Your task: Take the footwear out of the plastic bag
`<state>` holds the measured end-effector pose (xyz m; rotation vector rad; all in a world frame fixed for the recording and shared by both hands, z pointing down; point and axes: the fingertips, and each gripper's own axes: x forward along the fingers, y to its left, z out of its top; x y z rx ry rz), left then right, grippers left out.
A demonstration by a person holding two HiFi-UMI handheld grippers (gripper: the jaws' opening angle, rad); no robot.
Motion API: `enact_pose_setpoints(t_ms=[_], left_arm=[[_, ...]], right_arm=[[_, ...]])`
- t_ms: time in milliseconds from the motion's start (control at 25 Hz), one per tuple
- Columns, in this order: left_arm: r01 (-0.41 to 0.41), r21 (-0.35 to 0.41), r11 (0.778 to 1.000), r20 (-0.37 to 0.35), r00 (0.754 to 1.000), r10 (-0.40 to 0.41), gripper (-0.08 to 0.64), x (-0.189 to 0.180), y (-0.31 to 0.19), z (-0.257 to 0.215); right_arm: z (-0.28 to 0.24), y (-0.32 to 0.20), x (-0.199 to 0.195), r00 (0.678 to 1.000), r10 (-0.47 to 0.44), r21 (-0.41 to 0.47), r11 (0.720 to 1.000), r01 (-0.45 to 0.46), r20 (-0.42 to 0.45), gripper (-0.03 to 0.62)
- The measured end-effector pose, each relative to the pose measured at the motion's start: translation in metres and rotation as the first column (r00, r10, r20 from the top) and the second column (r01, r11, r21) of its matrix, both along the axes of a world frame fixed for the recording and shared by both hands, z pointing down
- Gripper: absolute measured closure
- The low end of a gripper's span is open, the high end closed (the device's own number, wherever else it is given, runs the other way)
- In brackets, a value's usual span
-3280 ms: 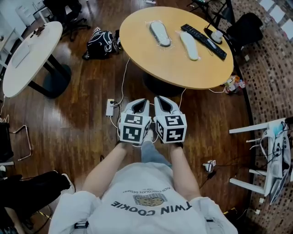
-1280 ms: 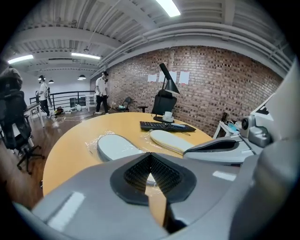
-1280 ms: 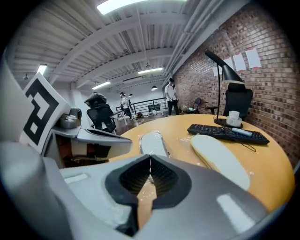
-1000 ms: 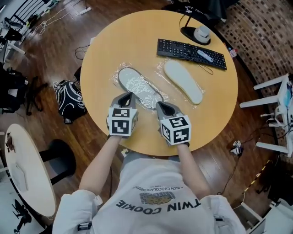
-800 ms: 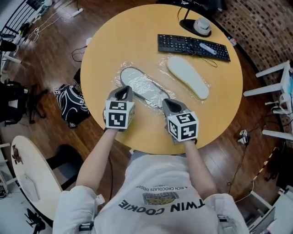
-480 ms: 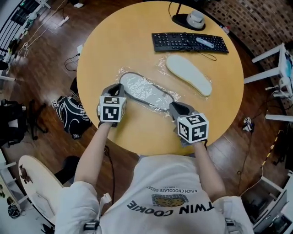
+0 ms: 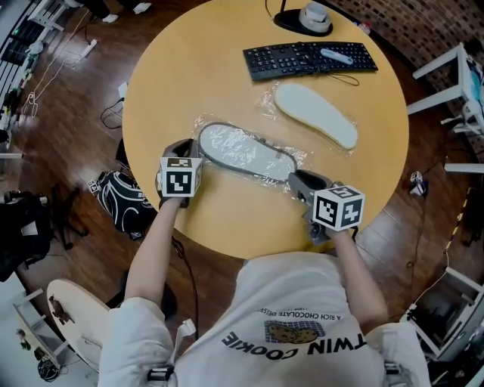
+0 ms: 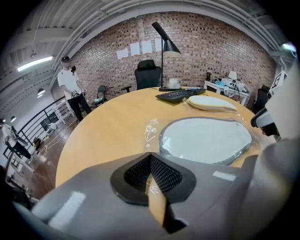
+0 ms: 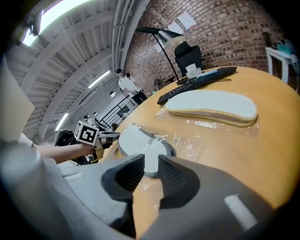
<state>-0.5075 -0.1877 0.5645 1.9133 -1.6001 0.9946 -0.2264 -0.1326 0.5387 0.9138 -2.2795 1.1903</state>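
Note:
A grey-rimmed white insole lies in a clear plastic bag on the round wooden table. My left gripper sits at the bag's left end. In the left gripper view its jaws meet at the tips, with the insole just beyond them. My right gripper is at the bag's right end. Its jaws have just been opening, and the insole's end shows in the gap, untouched by the pads. A second bagged white insole lies farther back.
A black keyboard and a lamp base stand at the table's far side. A black backpack lies on the floor to the left. A white chair stands to the right. A person stands far off.
The person has stepped up to the table. The grippers have spread apart, the left one to the bag's left end, the right one to its right end. The right jaws have parted.

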Motion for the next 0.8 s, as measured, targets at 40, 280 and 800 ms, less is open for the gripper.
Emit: enact_pose_setpoints(t_ms=[40, 280, 800], left_arm=[[-0.005, -0.008, 1.0, 0.008, 1.0, 0.005, 0.555, -0.001, 0.0, 0.003], [-0.035, -0.046, 0.998, 0.06, 0.997, 0.038, 0.555, -0.001, 0.001, 0.015], [-0.015, -0.068, 0.998, 0.055, 0.998, 0.019, 0.555, 0.001, 0.005, 0.015]], right_arm=[[0.002, 0.002, 0.0, 1.0, 0.0, -0.007, 1.0, 0.0, 0.001, 0.511], [0.011, 0.007, 0.0, 1.0, 0.024, -0.046, 0.999, -0.023, 0.019, 0.494], [0.025, -0.006, 0.024, 0.997, 0.06, -0.115, 0.992, -0.054, 0.05, 0.476]])
